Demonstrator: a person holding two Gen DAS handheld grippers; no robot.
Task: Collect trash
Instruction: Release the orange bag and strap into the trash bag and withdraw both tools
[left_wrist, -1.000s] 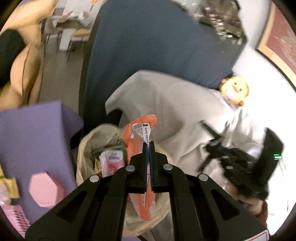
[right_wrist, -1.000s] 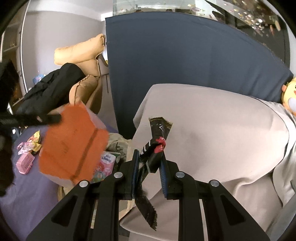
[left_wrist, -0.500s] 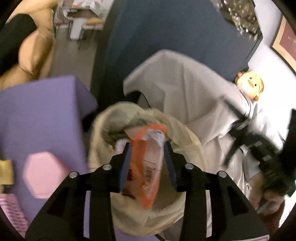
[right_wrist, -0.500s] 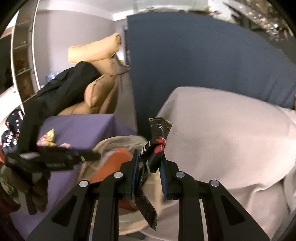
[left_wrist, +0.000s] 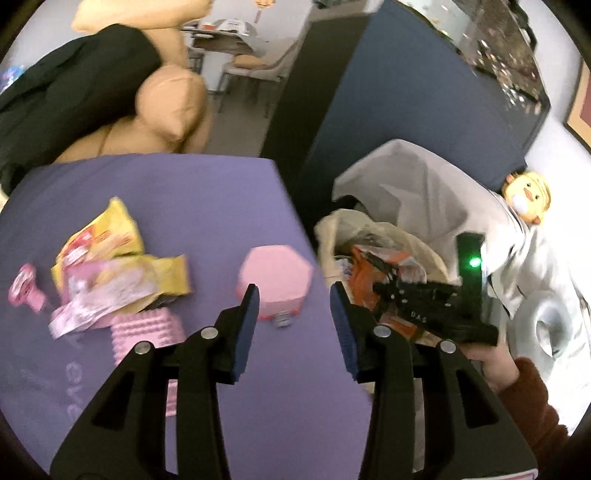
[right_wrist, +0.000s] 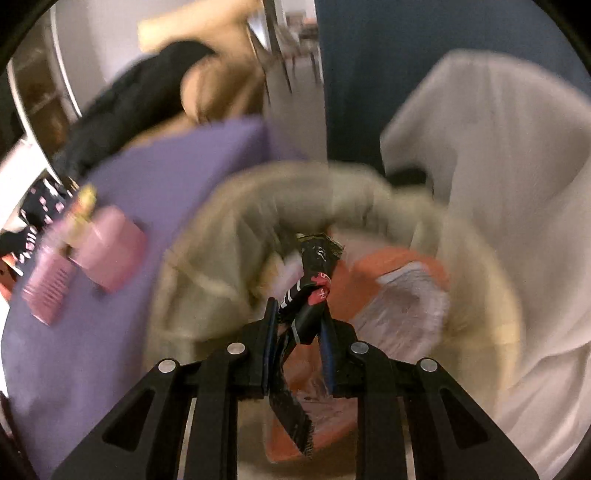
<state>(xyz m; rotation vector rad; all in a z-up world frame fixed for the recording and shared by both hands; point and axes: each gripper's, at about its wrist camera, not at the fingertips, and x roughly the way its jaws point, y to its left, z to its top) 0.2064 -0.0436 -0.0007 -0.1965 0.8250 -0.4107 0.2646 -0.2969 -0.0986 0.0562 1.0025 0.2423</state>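
My left gripper (left_wrist: 293, 301) is open and empty above the purple table (left_wrist: 207, 206). Yellow and pink wrappers (left_wrist: 110, 258) lie on the table at the left. A beige trash bag (left_wrist: 373, 229) stands beside the table's right edge, with an orange wrapper (left_wrist: 373, 269) inside. My right gripper (right_wrist: 297, 314) is shut on a black wrapper (right_wrist: 314, 280) and holds it over the open bag (right_wrist: 229, 236), above the orange wrapper (right_wrist: 399, 291). The right gripper also shows in the left wrist view (left_wrist: 424, 306), over the bag.
A pink hexagonal box (left_wrist: 275, 277) and a pink ribbed item (left_wrist: 144, 332) sit on the table. A sofa under a pale sheet (left_wrist: 424, 184) lies right of the bag, with a yellow plush toy (left_wrist: 528, 195). A tan armchair (left_wrist: 162, 107) stands behind the table.
My left gripper opened, dropped the orange wrapper into the bag and swung left over the table. My right gripper moved with the black wrapper from over the sofa to above the bag.
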